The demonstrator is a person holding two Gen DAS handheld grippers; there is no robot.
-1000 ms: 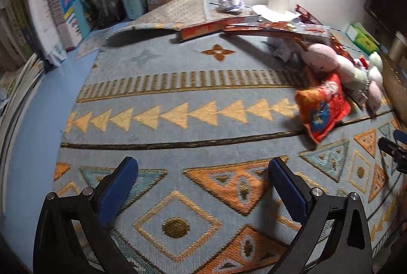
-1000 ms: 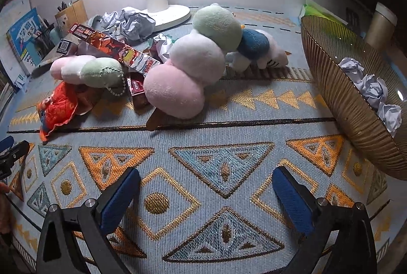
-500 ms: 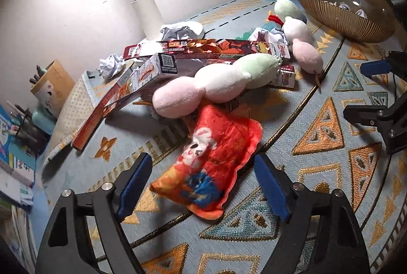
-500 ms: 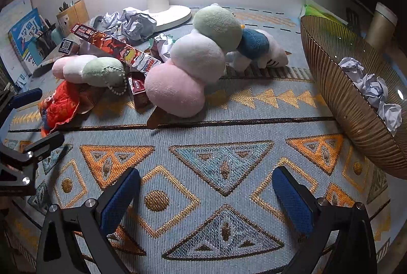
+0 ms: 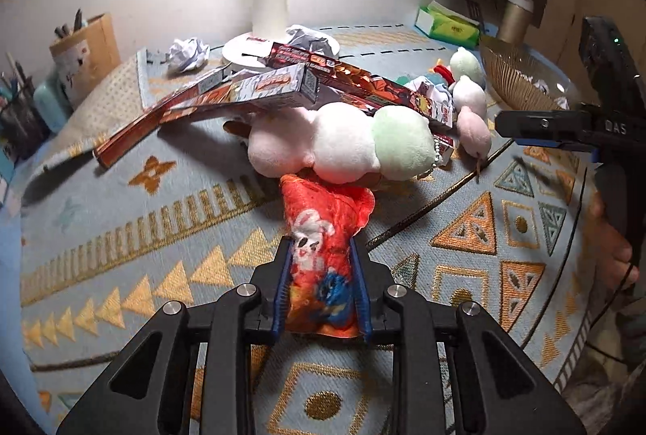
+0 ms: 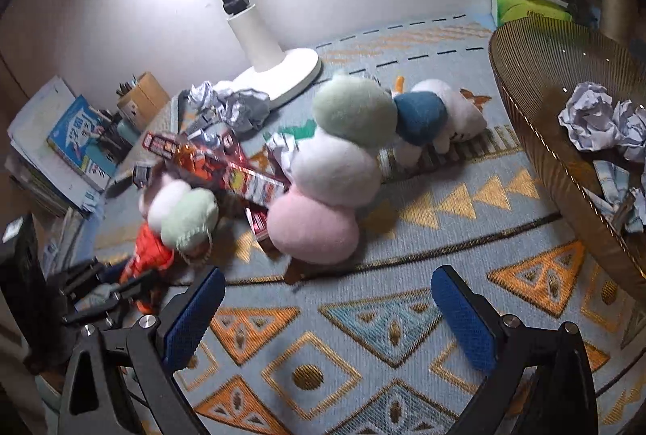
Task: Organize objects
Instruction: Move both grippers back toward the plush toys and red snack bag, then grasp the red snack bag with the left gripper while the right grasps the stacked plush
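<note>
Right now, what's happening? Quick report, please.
Left gripper shut on red plush pouch. Right gripper open, empty. Pouch's far end tucked under small tricolor dango plush.

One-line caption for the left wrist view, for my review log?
Left gripper shut on the red printed pouch, which lies on the patterned rug with its far end under a three-ball plush.
</note>
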